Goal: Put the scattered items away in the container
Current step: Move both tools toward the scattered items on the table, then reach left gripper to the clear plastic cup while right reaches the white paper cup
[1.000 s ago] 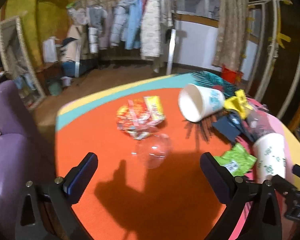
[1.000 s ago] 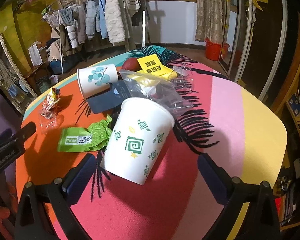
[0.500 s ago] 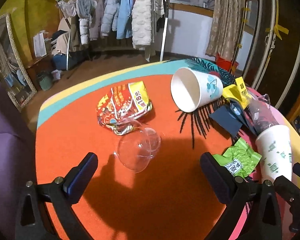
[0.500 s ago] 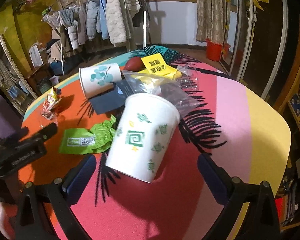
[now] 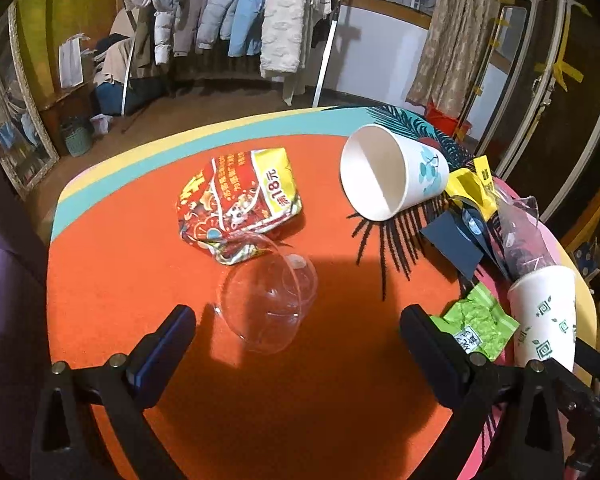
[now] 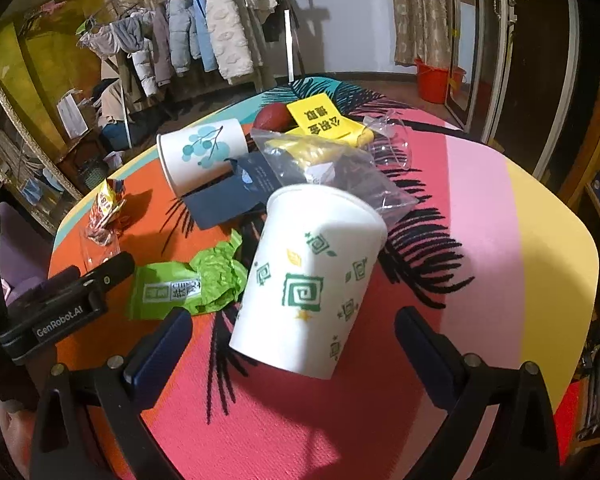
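Note:
My left gripper (image 5: 298, 340) is open just above the orange tabletop, its fingers either side of a clear plastic dome lid (image 5: 268, 300) without touching it. Behind the lid lies a red and yellow snack bag (image 5: 240, 204). A white cup with blue leaves (image 5: 392, 172) lies on its side, mouth toward me. My right gripper (image 6: 292, 340) is open, and a white cup with green squares (image 6: 312, 284) sits tilted between its fingers, untouched. A crumpled green wrapper (image 6: 188, 284) lies left of that cup.
Past the green-patterned cup lie a dark blue card (image 6: 236, 196), a clear plastic bag (image 6: 332, 168), a yellow card (image 6: 324, 120) and a clear cup (image 6: 388, 144). The left gripper's body (image 6: 64, 304) shows at the left of the right wrist view. A clothes rack (image 5: 240, 16) stands beyond the table.
My left gripper has moved forward and down, so the clear lid now sits between its fingers. In the right wrist view the green-patterned cup looks nearer and the left gripper has come further in.

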The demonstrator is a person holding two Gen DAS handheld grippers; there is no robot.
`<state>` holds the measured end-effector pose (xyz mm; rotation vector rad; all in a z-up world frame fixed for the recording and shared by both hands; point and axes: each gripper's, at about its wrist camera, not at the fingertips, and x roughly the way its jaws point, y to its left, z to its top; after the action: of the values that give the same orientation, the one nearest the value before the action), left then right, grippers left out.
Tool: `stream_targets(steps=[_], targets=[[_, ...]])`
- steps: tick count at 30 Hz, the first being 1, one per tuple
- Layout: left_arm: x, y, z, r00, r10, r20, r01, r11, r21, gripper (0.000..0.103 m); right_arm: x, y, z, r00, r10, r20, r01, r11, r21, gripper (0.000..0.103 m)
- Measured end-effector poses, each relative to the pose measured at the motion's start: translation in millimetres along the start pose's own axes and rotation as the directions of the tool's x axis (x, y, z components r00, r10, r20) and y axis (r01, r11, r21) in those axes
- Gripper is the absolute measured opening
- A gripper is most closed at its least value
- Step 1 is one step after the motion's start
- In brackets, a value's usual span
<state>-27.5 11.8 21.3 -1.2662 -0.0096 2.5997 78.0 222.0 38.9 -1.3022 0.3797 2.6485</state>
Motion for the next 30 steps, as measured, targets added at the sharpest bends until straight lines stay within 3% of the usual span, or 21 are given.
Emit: stream_targets(steps=[6, 16, 22, 30], targets=[[-1, -5, -1, 1.0, -0.022, 0.008, 0.022, 1.0, 0.017, 0.103, 2, -3, -2, 1.0, 0.003, 0.009, -0.003, 1.0, 0.008, 0.103], [-5, -11, 6, 0.99, 0.069, 0.124, -0.08, 0.993, 0.088, 0.103, 8, 1, -4, 0.999, 0.003, 0.038, -0.002, 0.999, -0.032, 0.103], [-3, -7, 7, 0.994, -0.009, 0.107, 0.001, 0.997, 0.075, 0.103, 9, 3, -4, 0.999, -0.012, 0.044, 0.013, 0.999, -0.042, 0.103], [-2, -10, 5, 0.994, -0.005, 0.105, -0.005, 0.995, 0.096, 0.103, 14, 5, -5, 0.999, -0.023, 0.036, 0.024, 0.999, -0.045, 0.103]])
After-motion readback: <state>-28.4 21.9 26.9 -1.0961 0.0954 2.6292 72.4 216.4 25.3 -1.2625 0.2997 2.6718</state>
